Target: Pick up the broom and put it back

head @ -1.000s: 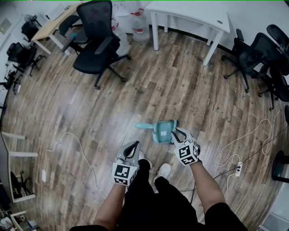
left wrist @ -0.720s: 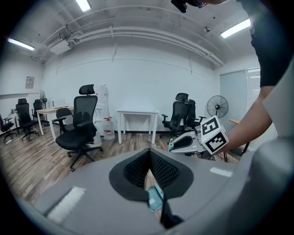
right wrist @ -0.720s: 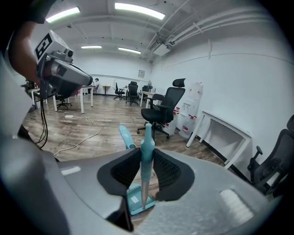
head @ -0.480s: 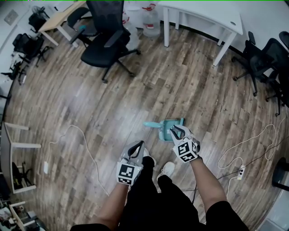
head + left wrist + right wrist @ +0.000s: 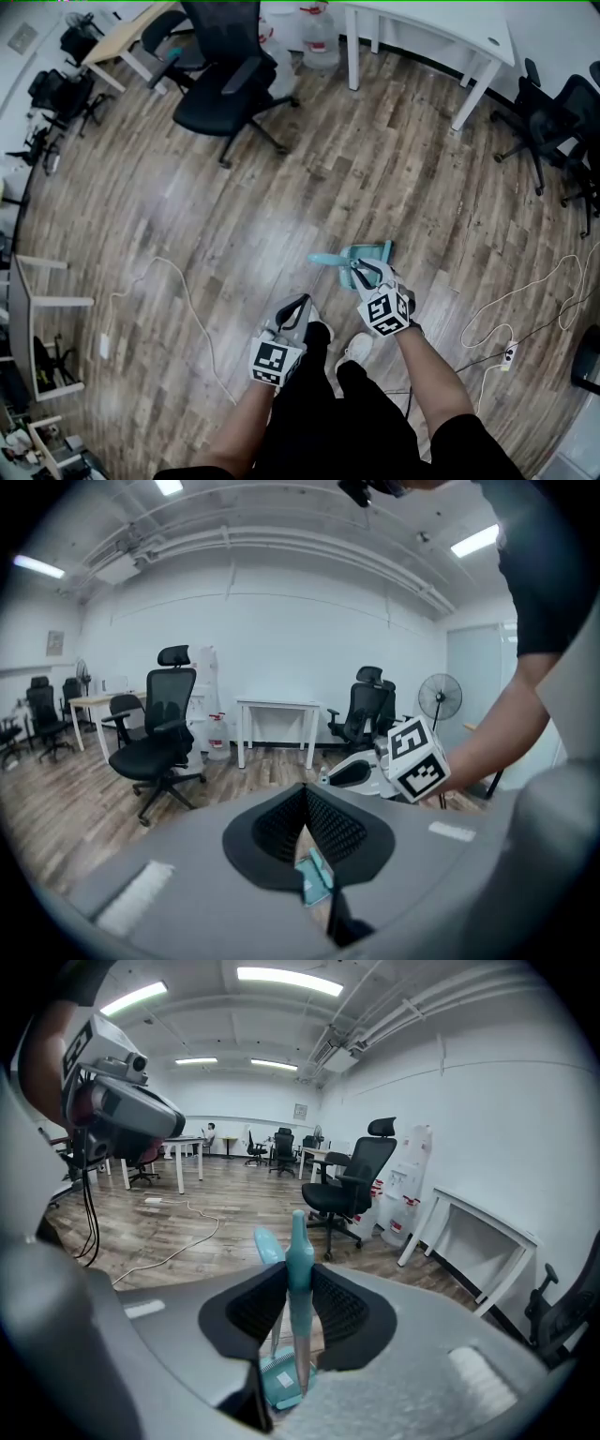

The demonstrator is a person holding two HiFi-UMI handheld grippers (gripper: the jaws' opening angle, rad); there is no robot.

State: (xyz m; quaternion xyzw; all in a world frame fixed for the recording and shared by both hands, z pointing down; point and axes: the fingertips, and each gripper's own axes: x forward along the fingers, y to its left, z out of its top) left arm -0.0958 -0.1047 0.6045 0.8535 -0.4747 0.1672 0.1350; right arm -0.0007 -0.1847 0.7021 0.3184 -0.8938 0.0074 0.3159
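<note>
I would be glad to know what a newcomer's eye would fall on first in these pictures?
The teal broom handle draws the eye first: it stands upright, clamped between the right gripper's fingers, just ahead of the person's shoes. Right by it is the matching teal dustpan, bright against the wooden floor. A black office chair stands further off, at the head view's upper left.

Wood-plank floor (image 5: 309, 187), white walls (image 5: 281, 639), ceiling strip lights (image 5: 289, 979). White table (image 5: 431, 23) by the wall. Black mesh chair (image 5: 225, 84) left of table, water jugs (image 5: 319, 42) between them. More black chairs (image 5: 553, 122) right of table.
</note>
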